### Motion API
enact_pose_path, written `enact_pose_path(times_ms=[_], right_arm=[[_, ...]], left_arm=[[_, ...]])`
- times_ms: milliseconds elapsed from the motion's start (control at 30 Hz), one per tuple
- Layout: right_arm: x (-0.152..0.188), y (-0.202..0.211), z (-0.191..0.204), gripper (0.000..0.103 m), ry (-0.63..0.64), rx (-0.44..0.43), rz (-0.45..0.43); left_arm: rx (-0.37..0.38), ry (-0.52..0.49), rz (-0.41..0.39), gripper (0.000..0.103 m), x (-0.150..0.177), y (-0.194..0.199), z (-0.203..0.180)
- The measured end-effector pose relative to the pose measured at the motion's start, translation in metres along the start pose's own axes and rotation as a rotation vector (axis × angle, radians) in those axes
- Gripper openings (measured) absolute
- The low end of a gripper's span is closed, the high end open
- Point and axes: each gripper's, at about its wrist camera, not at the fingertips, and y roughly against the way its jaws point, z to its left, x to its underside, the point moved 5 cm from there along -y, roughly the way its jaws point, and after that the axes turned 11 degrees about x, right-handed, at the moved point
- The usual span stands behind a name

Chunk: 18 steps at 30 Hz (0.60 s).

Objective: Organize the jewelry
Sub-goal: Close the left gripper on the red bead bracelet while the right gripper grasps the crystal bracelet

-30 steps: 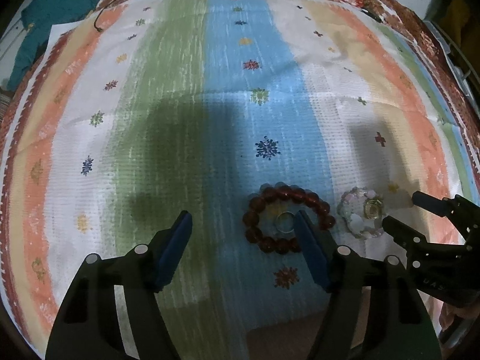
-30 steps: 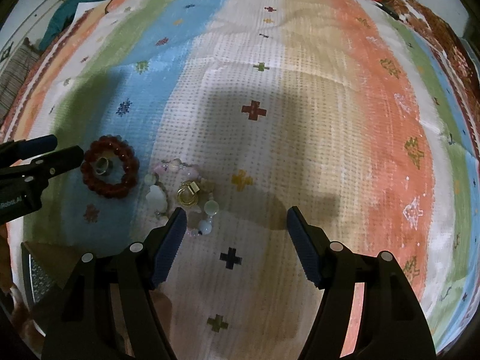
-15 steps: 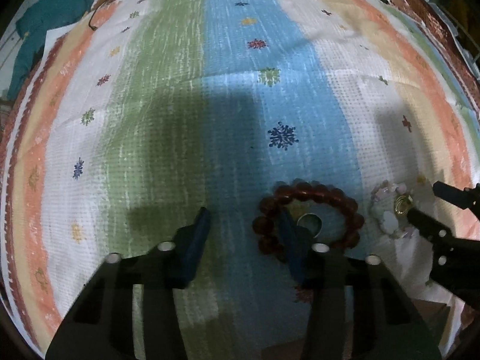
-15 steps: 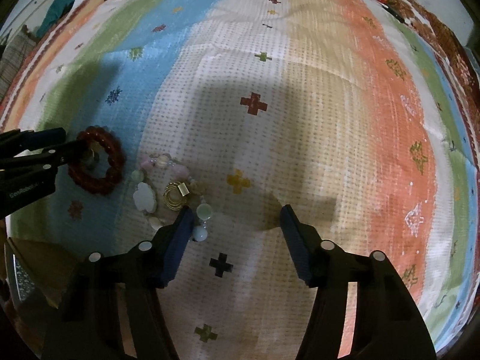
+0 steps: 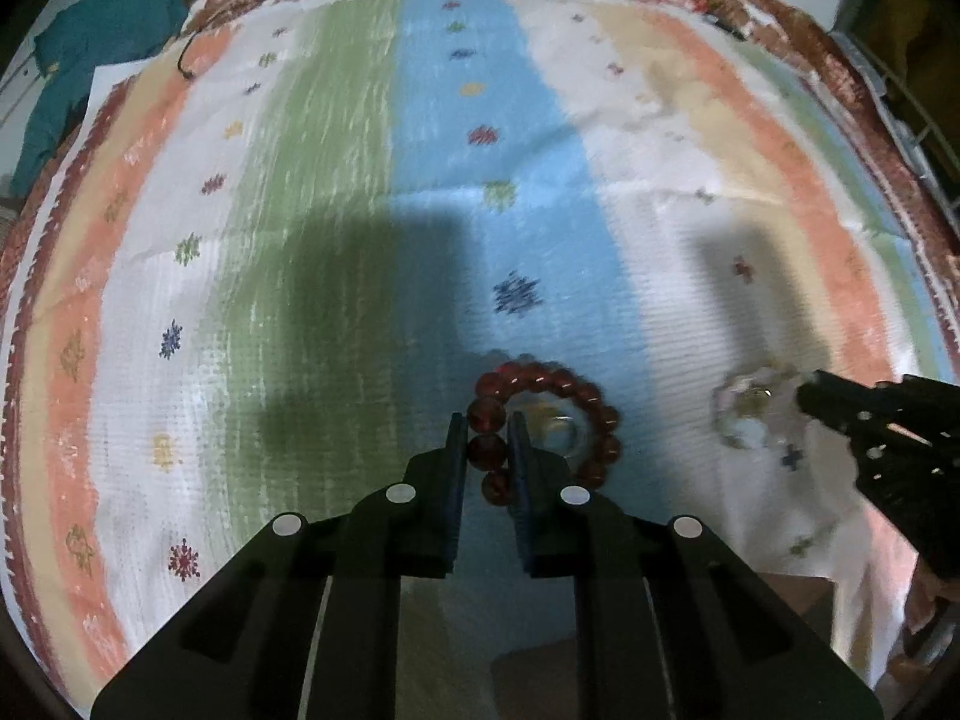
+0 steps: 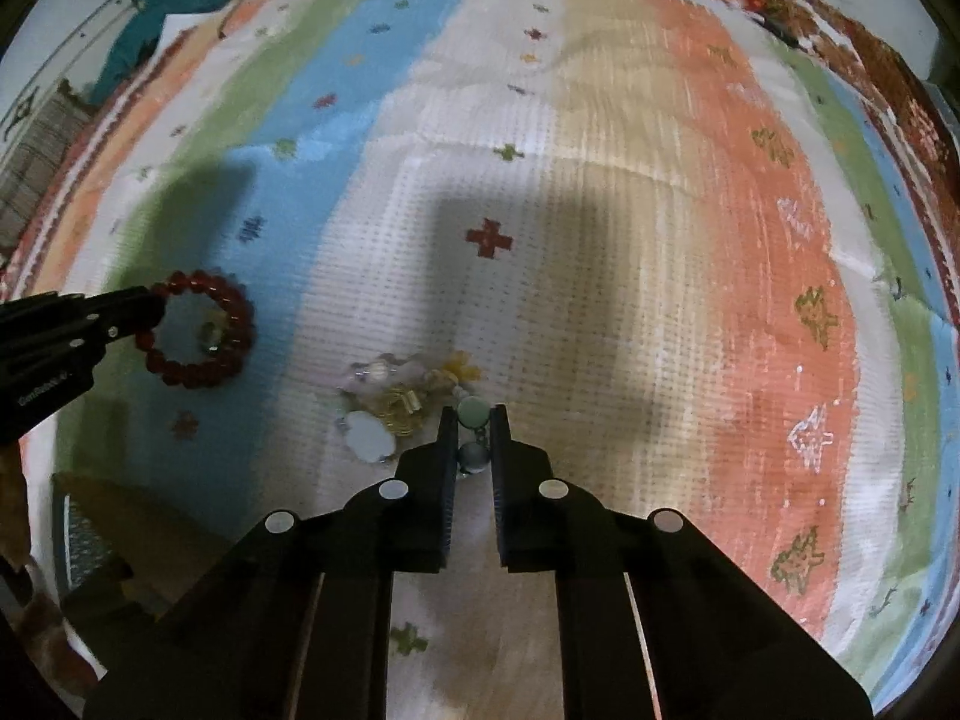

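A dark red bead bracelet [image 5: 555,387] lies on the blue stripe of the cloth, with a small ring [image 5: 561,429] inside its loop. My left gripper [image 5: 487,432] is shut on the bracelet's near-left beads. It also shows in the right wrist view [image 6: 204,330], with the left gripper [image 6: 129,315] at its left edge. A pale bead bracelet [image 6: 384,405] with gold rings lies in a heap on the white stripe. My right gripper [image 6: 474,420] is shut on its pale green and grey beads [image 6: 473,411]. In the left wrist view the pale bracelet [image 5: 747,411] is blurred, next to the right gripper [image 5: 810,396].
A striped cloth [image 5: 336,192] with small embroidered motifs covers the surface. A teal garment [image 5: 90,60] lies at the far left past the cloth. A brown box corner [image 6: 114,516] sits at the near left. A wire rack [image 5: 918,120] stands at the right edge.
Both grippers have closed from wide open. The left now clamps the red bracelet's beads, the right clamps beads of the pale bracelet. Both moved forward onto the jewelry.
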Motion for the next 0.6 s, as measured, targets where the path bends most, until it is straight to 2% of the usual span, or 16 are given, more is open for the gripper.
enact_pose_path(times_ms=[333, 600], right_arm=[[0.004, 0.033, 0.013, 0.012, 0.027, -0.034, -0.065], [0.005, 0.055, 0.01, 0.012, -0.008, -0.073, -0.116]], left_arm=[[0.063, -0.047, -0.041, 0.013, -0.001, 0.025, -0.034], [0.084, -0.044, -0.075, 0.013, 0.002, 0.045, -0.039]])
